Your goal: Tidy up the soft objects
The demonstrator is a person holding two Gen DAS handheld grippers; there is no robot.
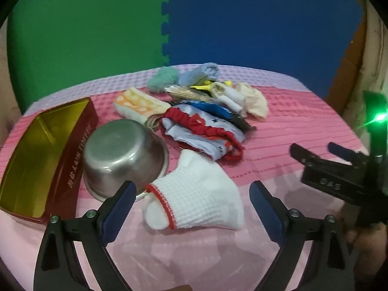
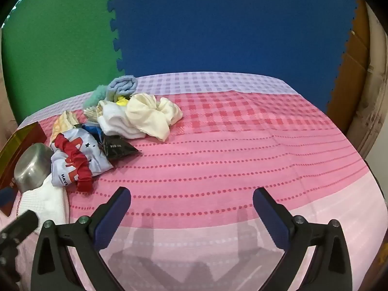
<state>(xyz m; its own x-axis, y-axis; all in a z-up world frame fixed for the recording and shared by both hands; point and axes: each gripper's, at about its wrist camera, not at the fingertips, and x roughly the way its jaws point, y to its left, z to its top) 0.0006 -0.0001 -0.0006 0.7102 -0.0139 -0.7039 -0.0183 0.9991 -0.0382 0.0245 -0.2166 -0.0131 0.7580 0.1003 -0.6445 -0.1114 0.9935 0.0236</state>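
A pink checked tablecloth (image 2: 242, 145) covers the table, backed by a green foam mat (image 1: 84, 36) and a blue foam mat (image 2: 230, 24) standing upright along its far edge. At the left edge lies an open red tin box (image 1: 46, 157) with a gold lining, and just beside it a steel pot (image 1: 123, 155) rests tipped on its side, bottom facing the camera. The soft things are heaped from the far edge toward the near left: a cream cloth (image 2: 150, 114), a white waffle-knit sock (image 1: 196, 201) with a red cuff, a pale blue garment with red ruffles (image 1: 201, 131), an orange-and-white dotted cloth (image 1: 138, 104), a rolled light blue towel (image 1: 201, 72), a mint fluffy cloth (image 1: 162, 80) and a folded white cloth (image 2: 116, 121). The left gripper (image 1: 191, 194) tilts down toward the table with its jaws spread wide on either side of the sock, the pads not pressing it. The right gripper (image 2: 191, 198) also slopes down, jaws wide apart over bare cloth near the front edge, nothing between them.
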